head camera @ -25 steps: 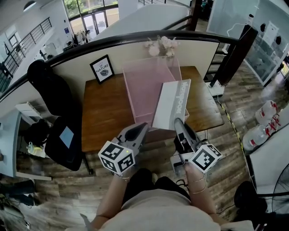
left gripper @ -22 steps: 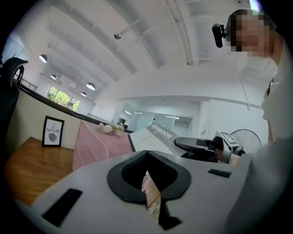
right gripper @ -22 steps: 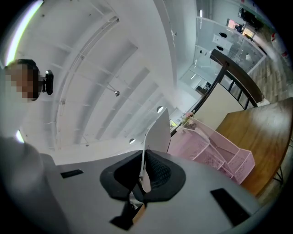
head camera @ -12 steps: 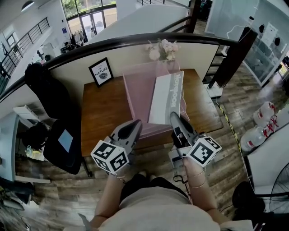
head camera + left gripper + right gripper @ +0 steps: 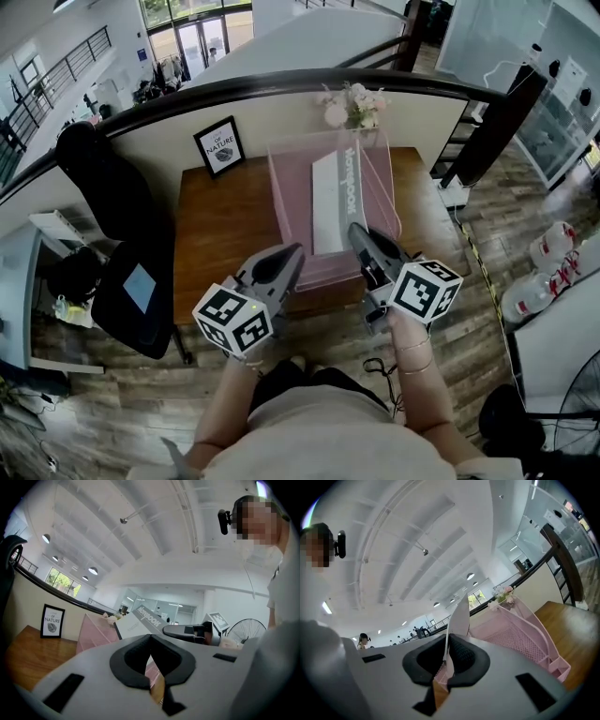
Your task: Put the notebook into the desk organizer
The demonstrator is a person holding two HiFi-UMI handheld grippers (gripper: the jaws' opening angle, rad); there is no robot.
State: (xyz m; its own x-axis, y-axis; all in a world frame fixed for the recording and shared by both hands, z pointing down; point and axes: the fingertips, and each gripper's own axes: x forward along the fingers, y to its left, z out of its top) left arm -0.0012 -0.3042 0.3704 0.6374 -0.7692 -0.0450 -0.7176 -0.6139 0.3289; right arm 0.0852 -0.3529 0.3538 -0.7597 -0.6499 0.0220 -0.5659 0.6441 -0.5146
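Observation:
A pink mesh desk organizer [image 5: 291, 187] stands on the wooden table [image 5: 216, 234]. My right gripper [image 5: 354, 232] is shut on the near edge of the grey-white notebook [image 5: 334, 199], which stands nearly edge-on, tilted over the organizer's inside. In the right gripper view the notebook [image 5: 459, 613] rises thin from between the pads of the gripper [image 5: 446, 660], with the organizer [image 5: 520, 632] to its right. My left gripper [image 5: 296, 253] hovers at the organizer's near left corner, shut and empty; in its own view the gripper [image 5: 150, 658] points at the notebook [image 5: 140, 619]. I cannot tell whether the notebook touches the organizer's floor.
A framed "Nature" picture [image 5: 221, 146] leans at the table's back left. Pale flowers [image 5: 352, 105] stand behind the organizer against the curved partition. A black chair [image 5: 131, 253] sits left of the table. Water jugs [image 5: 548, 258] stand on the floor at right.
The notebook has turned from flat-facing to nearly edge-on and moved left and forward, from the organizer's right side to over its middle. Both grippers moved forward with it.

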